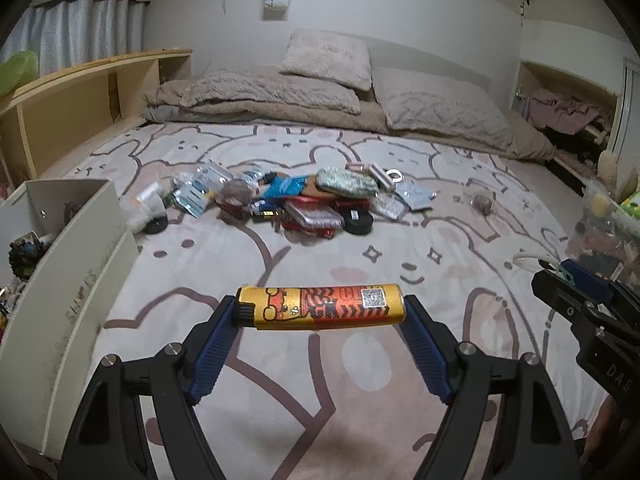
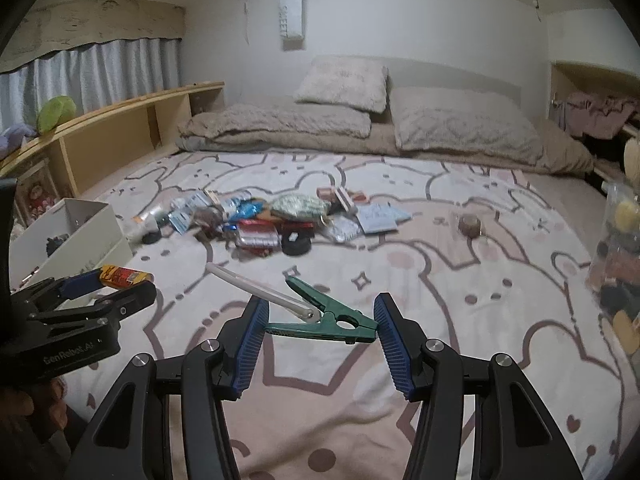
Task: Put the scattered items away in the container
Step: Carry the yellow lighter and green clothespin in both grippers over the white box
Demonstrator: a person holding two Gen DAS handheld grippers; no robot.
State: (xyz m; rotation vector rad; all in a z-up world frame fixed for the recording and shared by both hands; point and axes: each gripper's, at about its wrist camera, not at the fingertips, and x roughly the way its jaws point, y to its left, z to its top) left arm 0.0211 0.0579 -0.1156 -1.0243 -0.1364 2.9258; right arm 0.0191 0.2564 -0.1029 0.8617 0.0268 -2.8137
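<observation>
My left gripper (image 1: pixel 320 312) is shut on a yellow and orange lighter (image 1: pixel 320 307), held crosswise end to end above the bed. My right gripper (image 2: pixel 322 320) is shut on a green clip (image 2: pixel 324 322) with a white loop (image 2: pixel 256 286) hanging from its jaws. In the right wrist view the left gripper (image 2: pixel 116 280) shows at the left with the lighter (image 2: pixel 124 276). The right gripper (image 1: pixel 576 292) shows at the right edge of the left wrist view. A white container (image 1: pixel 72 264) stands at the left. A pile of scattered items (image 1: pixel 296 196) lies mid-bed.
The bed sheet (image 2: pixel 440 280) has a bear pattern. Pillows and a folded blanket (image 2: pixel 360 120) lie at the head. A wooden shelf (image 2: pixel 120 128) runs along the left. A clear bag of small things (image 2: pixel 620 264) sits at the right edge. A small brown item (image 2: pixel 469 225) lies apart.
</observation>
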